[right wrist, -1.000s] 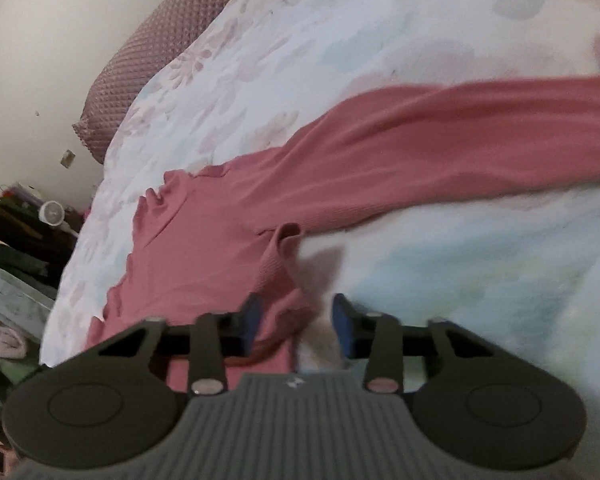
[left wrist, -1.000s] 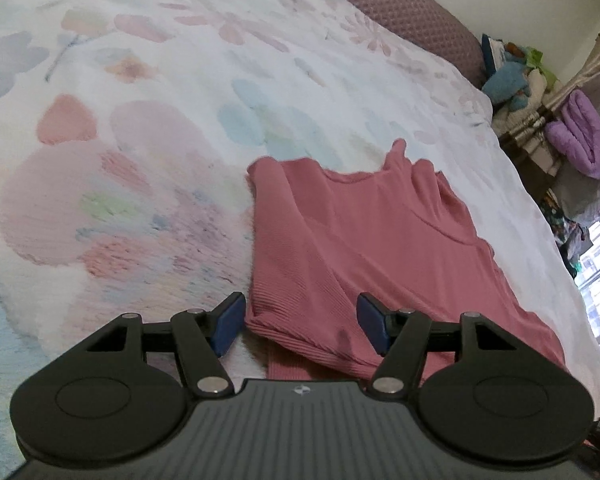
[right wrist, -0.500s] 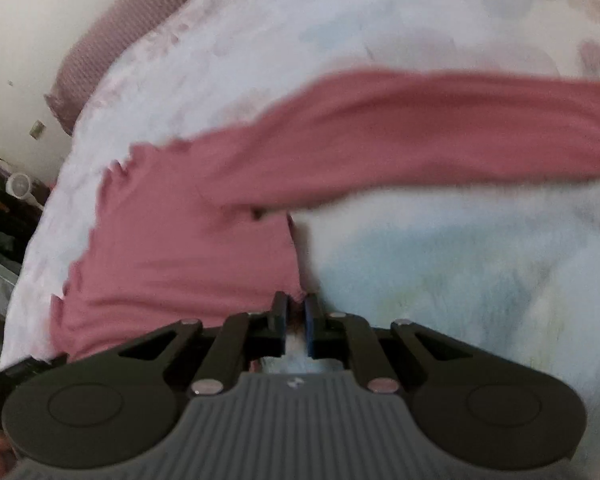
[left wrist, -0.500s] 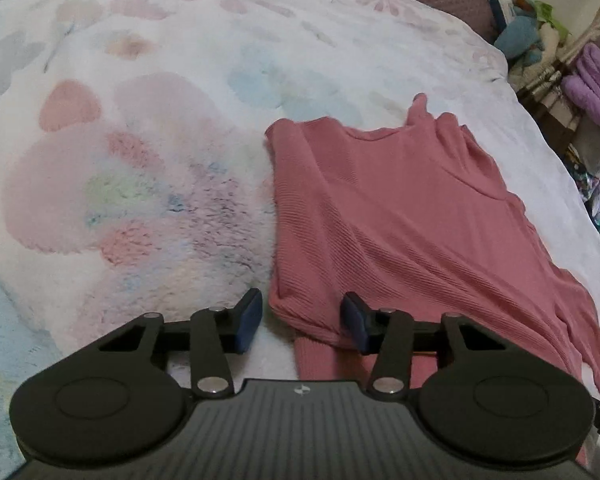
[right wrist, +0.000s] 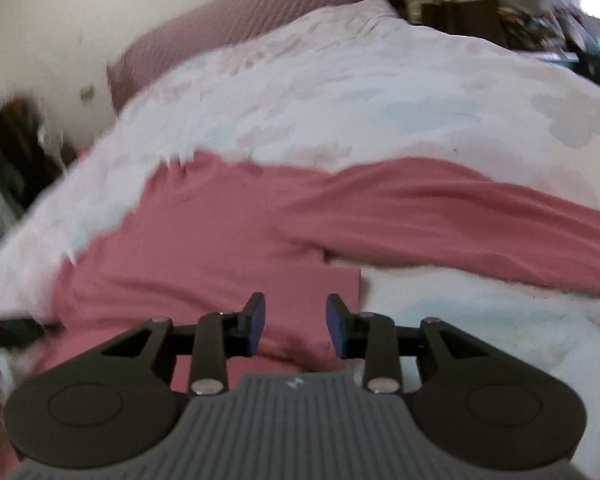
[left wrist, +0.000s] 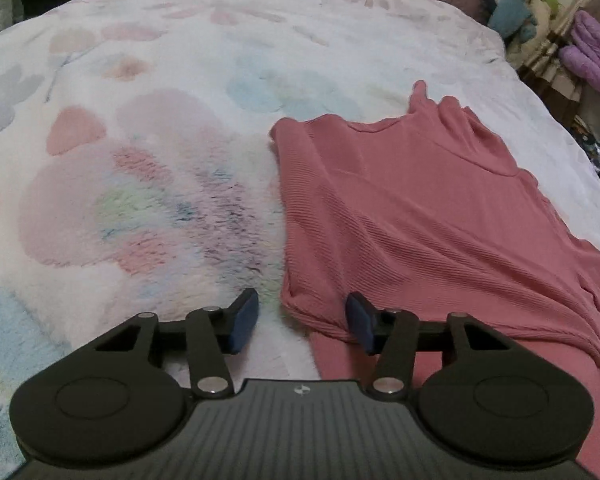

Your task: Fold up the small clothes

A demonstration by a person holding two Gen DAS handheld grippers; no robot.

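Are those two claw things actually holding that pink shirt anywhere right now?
No. Both the left gripper and right gripper stand open over the pink top; neither pinches it.

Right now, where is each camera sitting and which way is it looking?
Left wrist: sits on the left gripper, looking down along its open fingers at the pink top on the flowery blanket.
Right wrist: sits on the right gripper, looking over the pink top toward the wall; its jaws have just been opening.
Both views show the top, blanket and purple pillow.
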